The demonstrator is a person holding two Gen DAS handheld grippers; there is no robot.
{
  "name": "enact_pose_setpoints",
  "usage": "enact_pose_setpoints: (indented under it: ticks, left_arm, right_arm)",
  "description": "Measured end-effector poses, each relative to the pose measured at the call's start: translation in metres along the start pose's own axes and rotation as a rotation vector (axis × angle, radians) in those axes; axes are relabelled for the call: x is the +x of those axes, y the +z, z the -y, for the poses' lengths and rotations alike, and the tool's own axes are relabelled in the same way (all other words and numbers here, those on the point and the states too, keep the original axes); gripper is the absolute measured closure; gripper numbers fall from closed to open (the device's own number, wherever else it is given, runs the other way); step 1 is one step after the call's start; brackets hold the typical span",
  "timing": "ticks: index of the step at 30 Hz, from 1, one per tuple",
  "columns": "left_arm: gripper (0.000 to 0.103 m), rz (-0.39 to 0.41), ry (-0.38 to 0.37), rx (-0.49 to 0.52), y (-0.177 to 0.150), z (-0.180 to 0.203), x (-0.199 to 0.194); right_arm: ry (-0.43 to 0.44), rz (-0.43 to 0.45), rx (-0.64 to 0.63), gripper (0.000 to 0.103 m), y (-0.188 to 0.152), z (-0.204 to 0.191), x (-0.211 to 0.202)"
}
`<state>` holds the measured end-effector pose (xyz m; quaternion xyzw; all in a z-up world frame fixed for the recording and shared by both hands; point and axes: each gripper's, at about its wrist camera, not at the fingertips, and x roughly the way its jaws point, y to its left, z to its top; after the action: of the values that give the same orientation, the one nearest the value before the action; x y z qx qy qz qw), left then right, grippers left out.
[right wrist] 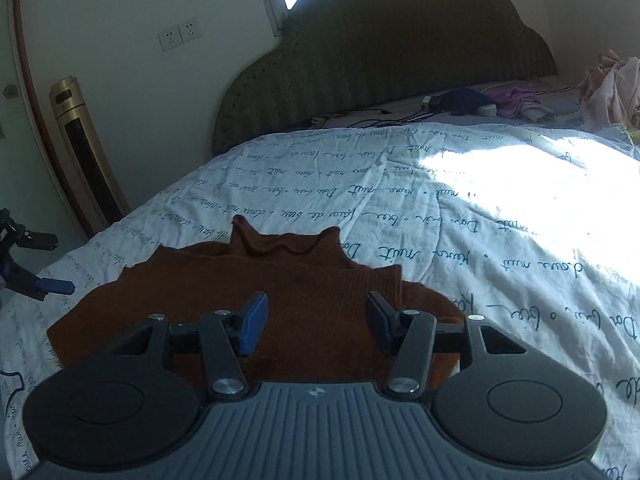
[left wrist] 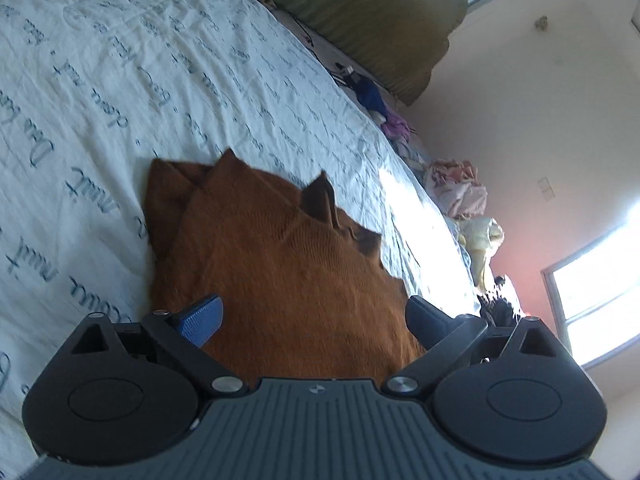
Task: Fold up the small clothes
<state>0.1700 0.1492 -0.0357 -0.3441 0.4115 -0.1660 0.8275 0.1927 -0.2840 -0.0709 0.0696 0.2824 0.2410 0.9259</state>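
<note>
Bedroom setup, with a bed (right wrist: 460,216) under a white cover printed with script and a green headboard (right wrist: 384,60) at the far end. Brown sweater (right wrist: 280,280) lies flat on the cover, collar pointing toward the headboard, and it looks already folded partway, with a sleeve tucked in on one side.

Left tool (left wrist: 316,316) is spread wide with nothing between its pads, just hanging over the near part of the sweater (left wrist: 280,248). Right tool (right wrist: 316,316) stands about half open, also empty, over the near hem. You can spot the left tool's blue pad off at the sweater's left edge in the right wrist view.

So the sweater sits straight ahead of and below both tools, long axis running away toward the headboard. Neither hand looks clearly nearer; each covers its own side. My guess is the next fold takes the near hem up toward the collar, so both tools would need to drop and pinch the near edge first.

Pile of other clothes (right wrist: 608,88) sits at the far right by the wall.
</note>
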Motion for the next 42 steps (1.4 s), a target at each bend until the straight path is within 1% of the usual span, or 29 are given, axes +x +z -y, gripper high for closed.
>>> enact_pose_setpoints:
  ticks: [2,4,5,6,7,8,9,11,12,13,14,16,17,18,20,21,22,23,24,26,27,30,32,34,35,36,37,40,42]
  left_arm:
    - [0.009,-0.044,0.045,0.004,-0.019,-0.003,0.013]
    - [0.012,-0.064,0.087,-0.005,-0.032,-0.017,0.022]
    - [0.017,-0.068,0.115,-0.017,-0.035,-0.026,0.026]
    - [0.021,-0.058,0.11,-0.029,-0.038,-0.034,0.026]
    - [0.023,-0.046,0.098,-0.028,-0.039,-0.04,0.023]
    - [0.031,-0.044,0.104,-0.03,-0.04,-0.043,0.02]
    - [0.041,-0.041,0.116,-0.039,-0.041,-0.048,0.017]
    - [0.05,-0.032,0.107,-0.064,-0.044,-0.058,0.011]
    - [0.057,-0.03,0.108,-0.058,-0.044,-0.061,0.009]
    - [0.059,-0.029,0.116,-0.063,-0.045,-0.062,0.005]
    - [0.058,-0.032,0.112,-0.074,-0.045,-0.062,0.001]
    - [0.037,-0.044,0.078,-0.076,-0.042,-0.056,-0.009]
    - [0.012,-0.029,0.062,-0.055,-0.041,-0.048,-0.015]
    - [0.001,0.002,0.055,-0.034,-0.04,-0.039,-0.02]
    - [0.0,0.059,0.075,0.027,-0.037,-0.021,-0.025]
    - [0.0,0.067,0.082,0.052,-0.035,-0.015,-0.022]
    - [0.0,0.064,0.093,0.056,-0.034,-0.011,-0.016]
    - [0.0,0.045,0.121,0.058,-0.033,-0.01,-0.008]
    - [0.0,0.023,0.157,0.069,-0.033,-0.009,0.002]
    - [0.0,0.003,0.225,0.097,-0.033,-0.011,0.019]
    - [0.0,-0.003,0.247,0.117,-0.035,-0.011,0.027]
    - [0.0,0.017,0.319,0.189,-0.039,-0.001,0.034]
    - [0.0,0.019,0.356,0.212,-0.042,0.006,0.036]
    - [0.0,0.024,0.379,0.246,-0.047,0.011,0.034]
    - [0.0,0.029,0.39,0.255,-0.049,0.013,0.032]
    - [0.0,0.036,0.397,0.258,-0.05,0.015,0.03]
    - [0.0,0.039,0.401,0.265,-0.05,0.016,0.029]
    - [0.0,0.054,0.435,0.273,-0.048,0.018,0.025]
    - [0.0,0.05,0.438,0.276,-0.046,0.018,0.023]
  right_arm:
    - [0.017,-0.029,-0.027,0.049,-0.013,-0.015,0.005]
    - [0.035,-0.061,-0.041,0.049,-0.026,-0.021,0.011]
    - [0.028,-0.081,-0.054,0.051,-0.032,-0.022,0.014]
    - [0.003,-0.102,-0.072,0.051,-0.037,-0.02,0.018]
    - [-0.036,-0.119,-0.079,0.051,-0.043,-0.015,0.021]
    - [-0.063,-0.121,-0.083,0.052,-0.048,-0.008,0.023]
    - [-0.065,-0.108,-0.087,0.053,-0.052,0.001,0.021]
    - [-0.068,-0.079,-0.078,0.053,-0.057,0.015,0.013]
    - [-0.053,-0.069,-0.06,0.053,-0.057,0.02,0.01]
    - [-0.054,-0.059,-0.035,0.053,-0.057,0.023,0.006]
    - [-0.062,-0.057,-0.025,0.053,-0.055,0.021,0.001]
    - [-0.083,-0.04,-0.046,0.052,-0.051,0.01,-0.011]
    - [-0.083,-0.025,-0.059,0.051,-0.049,0.004,-0.018]
    - [-0.08,-0.02,-0.065,0.051,-0.048,-0.002,-0.022]
    - [-0.073,-0.023,-0.051,0.051,-0.048,-0.009,-0.027]
    - [-0.072,-0.025,-0.043,0.047,-0.049,-0.011,-0.029]
    - [-0.08,-0.026,-0.043,0.044,-0.051,-0.012,-0.029]
    - [-0.096,-0.03,-0.047,0.037,-0.053,-0.012,-0.026]
    - [-0.115,-0.041,-0.043,0.035,-0.056,-0.008,-0.023]
    - [-0.137,-0.062,-0.009,0.035,-0.061,0.002,-0.019]
    - [-0.128,-0.074,0.006,0.035,-0.064,0.007,-0.018]
    - [-0.16,-0.13,0.004,0.035,-0.073,0.017,-0.011]
    - [-0.146,-0.115,0.029,0.035,-0.075,0.02,-0.017]
    - [-0.157,-0.09,0.041,0.035,-0.073,0.02,-0.025]
    - [-0.158,-0.072,0.058,0.033,-0.072,0.022,-0.029]
    - [-0.148,-0.058,0.088,0.028,-0.071,0.027,-0.032]
    - [-0.132,-0.05,0.124,0.026,-0.068,0.033,-0.033]
    - [-0.12,-0.047,0.212,0.025,-0.064,0.047,-0.03]
    - [-0.101,-0.055,0.24,0.025,-0.065,0.051,-0.026]
